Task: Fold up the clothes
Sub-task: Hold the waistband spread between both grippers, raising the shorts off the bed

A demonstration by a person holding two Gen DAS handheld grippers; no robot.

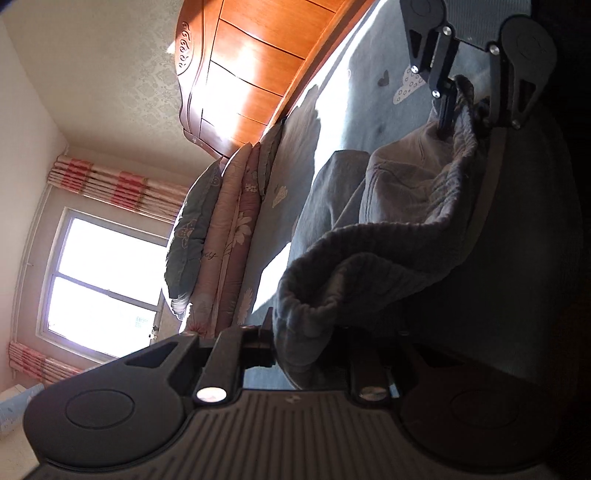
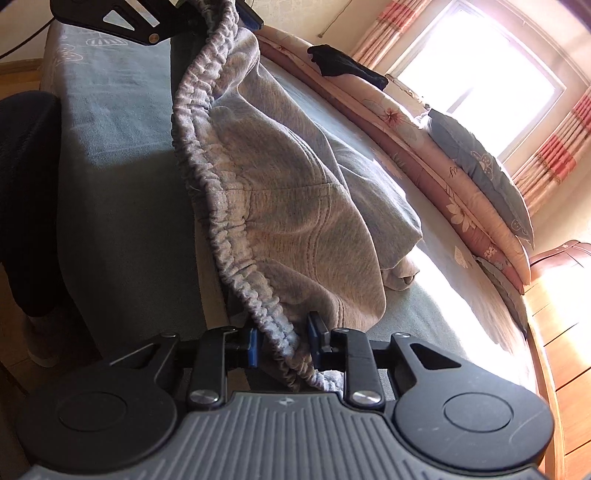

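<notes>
1. The left gripper (image 1: pixel 310 343) is closed narrow on the elastic waistband of the grey pants (image 1: pixel 402 206). The cloth fills the small gap between its fingers and bunches just in front of them.
2. The right gripper (image 2: pixel 282 345) also has the waistband between its two blue pads (image 2: pixel 253 347). The gap there is narrow. The left pad touches the gathered edge, but whether the right pad presses on the cloth I cannot tell for sure.
3. In the right wrist view the waistband (image 2: pixel 207 155) runs as a long curved line from this gripper up to the left gripper (image 2: pixel 207 18) at the top edge, so the pants hang stretched between the two tools.
4. In the left wrist view the right gripper (image 1: pixel 469 99) shows at the top right, with the cloth pinched at its tips.
5. The body of the pants sags beyond the waistband and rests on the grey-blue bed sheet (image 2: pixel 122 110), ahead of both tools.
6. Folded quilts and pillows (image 2: pixel 461 177) lie far ahead of the right gripper, near the window (image 2: pixel 476 81).
7. A wooden headboard (image 1: pixel 258 74) stands well apart from the left gripper.
</notes>
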